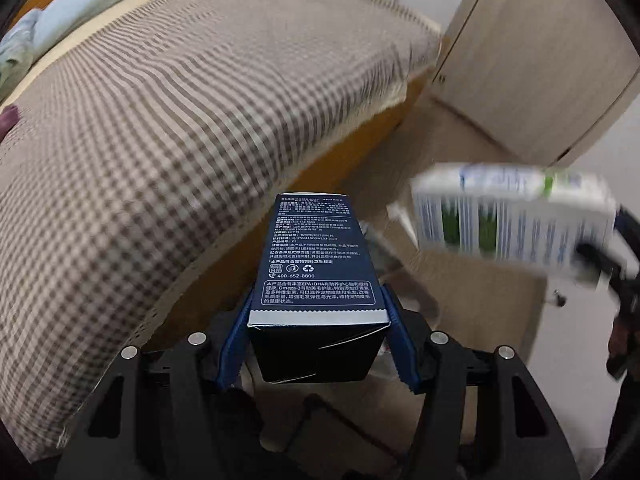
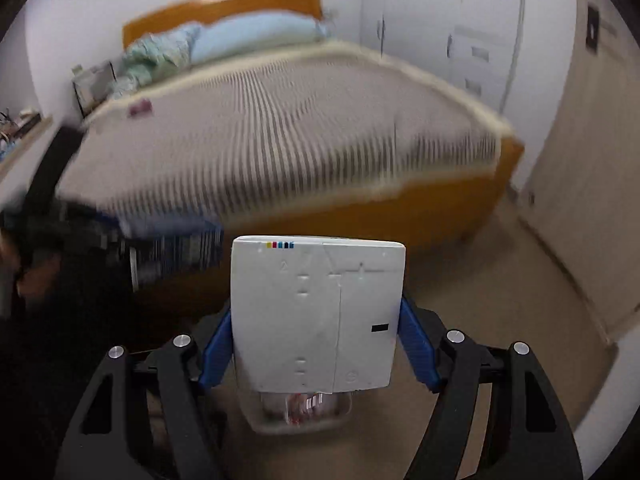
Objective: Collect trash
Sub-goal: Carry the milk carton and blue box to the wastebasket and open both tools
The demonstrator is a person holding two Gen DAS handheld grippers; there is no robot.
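Dark blue box (image 1: 318,264) reads 400-652-8800 — also EPA+DHA, Omega-3.

A dark blue carton (image 1: 320,276) of smooth, faintly glossy card is showing beside a woven checked cloth bedspread (image 1: 160,140). The white carton (image 2: 318,316) is looking matt, creased paperboard; the bed frame (image 2: 400,208) is showing smooth orange wood.

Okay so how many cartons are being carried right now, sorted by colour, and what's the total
Dark blue carton, in the left gripper: 1
White carton, in the right gripper: 1
Total: 2
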